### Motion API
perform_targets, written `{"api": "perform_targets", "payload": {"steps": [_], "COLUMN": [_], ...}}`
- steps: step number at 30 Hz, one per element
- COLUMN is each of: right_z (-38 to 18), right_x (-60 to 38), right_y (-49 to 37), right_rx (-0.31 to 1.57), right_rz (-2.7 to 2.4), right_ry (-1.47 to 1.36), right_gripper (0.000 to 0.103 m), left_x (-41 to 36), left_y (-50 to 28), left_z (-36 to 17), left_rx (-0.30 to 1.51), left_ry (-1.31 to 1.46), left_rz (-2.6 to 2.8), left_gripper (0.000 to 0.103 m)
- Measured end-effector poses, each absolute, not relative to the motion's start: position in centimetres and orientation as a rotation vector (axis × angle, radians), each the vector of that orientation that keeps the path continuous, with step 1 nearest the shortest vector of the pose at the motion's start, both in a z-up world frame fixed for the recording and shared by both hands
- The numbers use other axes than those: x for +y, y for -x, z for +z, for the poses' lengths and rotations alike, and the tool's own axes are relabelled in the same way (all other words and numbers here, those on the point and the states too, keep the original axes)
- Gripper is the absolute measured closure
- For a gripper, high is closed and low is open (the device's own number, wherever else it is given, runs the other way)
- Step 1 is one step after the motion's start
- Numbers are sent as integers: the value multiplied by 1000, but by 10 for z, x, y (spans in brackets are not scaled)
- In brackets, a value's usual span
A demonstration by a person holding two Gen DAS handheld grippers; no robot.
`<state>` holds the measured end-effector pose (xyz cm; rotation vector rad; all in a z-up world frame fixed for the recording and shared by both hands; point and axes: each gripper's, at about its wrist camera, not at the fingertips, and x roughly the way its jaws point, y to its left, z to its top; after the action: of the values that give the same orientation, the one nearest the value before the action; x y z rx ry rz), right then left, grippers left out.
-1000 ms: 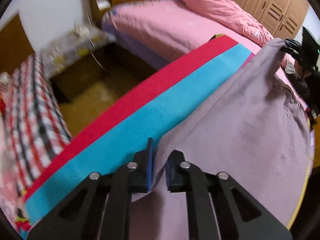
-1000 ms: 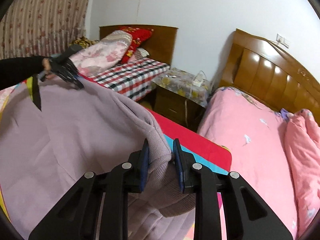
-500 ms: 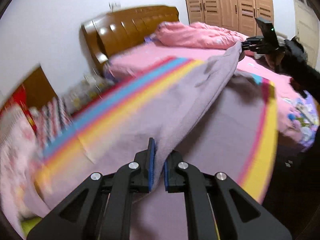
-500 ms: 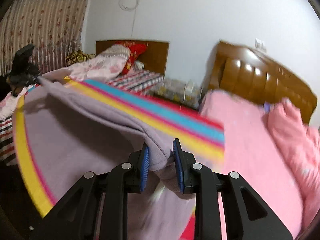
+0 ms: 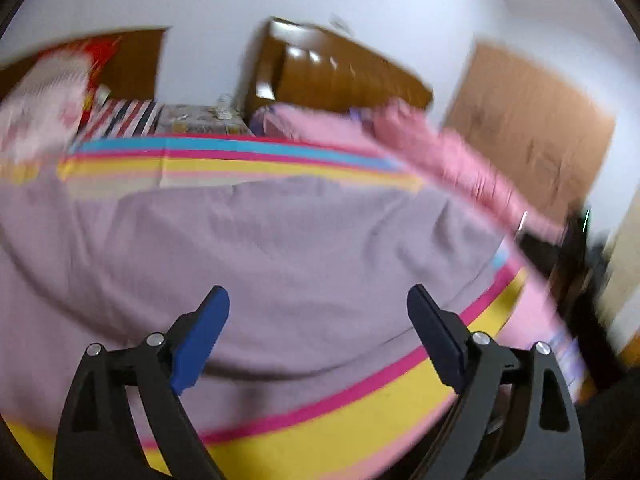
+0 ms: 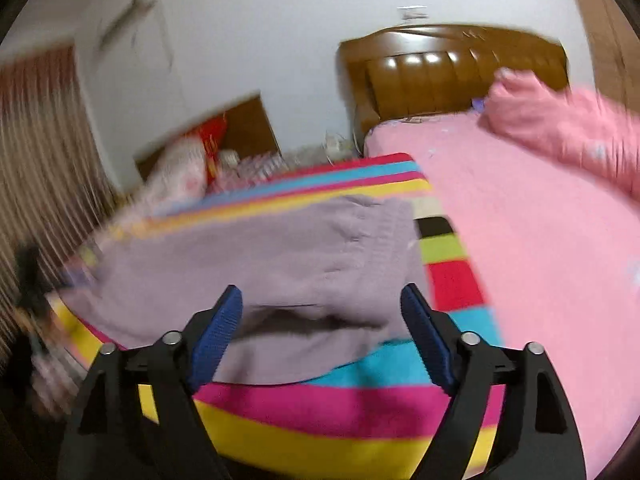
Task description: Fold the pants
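Two grippers, left gripper (image 5: 316, 332) and right gripper (image 6: 320, 330), opening empty above soft, limp lilac pants (image 5: 280, 248) on the striped blanket (image 5: 360, 420); grip edges or ribbed waistband.

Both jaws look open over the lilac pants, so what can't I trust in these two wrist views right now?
- Lilac knit pants: left wrist view, motion blur hides the fold edges; near hem covered by the left gripper, jaws opening.
- Pants' ribbed waistband: right wrist view, its layers are smeared.
- Striped cloth: cut off by the right gripper, jaws opening.
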<state>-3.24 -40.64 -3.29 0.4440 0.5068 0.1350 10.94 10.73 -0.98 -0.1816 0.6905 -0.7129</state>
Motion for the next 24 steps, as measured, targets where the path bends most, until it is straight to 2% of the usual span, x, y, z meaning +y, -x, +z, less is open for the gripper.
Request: {"api": "perform_targets", "payload": {"steps": [4,10,13,14,16,17,21,24], "right_z": [-57,-89,-98,-101,-98,-85,-42,-50], "right_x": [-384,-407,-413,-413,-409,-402,-362,-361], "right_y": [15,-7,-15,-17,-19,-18,-18,-22], "right_rx": [589,532,546,558,555,524,444,506], "right_rz": [136,105,36,20,2,-15,-37,-68], "right_ry": [-581,-950,-1014,-1026,-992,-899,-520,-513], "right_gripper": [32,32,32,36,62,67,68,67], "left_x": [134,143,150,151,151,151,149,146], "left_y": [-103,-81,-76,-76,-78,-80,-85,-96], "left_z": [-27,-44,-44,-45,-48,-50,-53,-51], "left_rx": [728,786,785,787,798,806,824,836], "left_ry": [435,464,472,473,474,481,539,588], "left_rz": [-677,-641,-645,-645,-643,-642,-669,-662], "left_gripper": [11,11,11,11,11,11,11,11]}}
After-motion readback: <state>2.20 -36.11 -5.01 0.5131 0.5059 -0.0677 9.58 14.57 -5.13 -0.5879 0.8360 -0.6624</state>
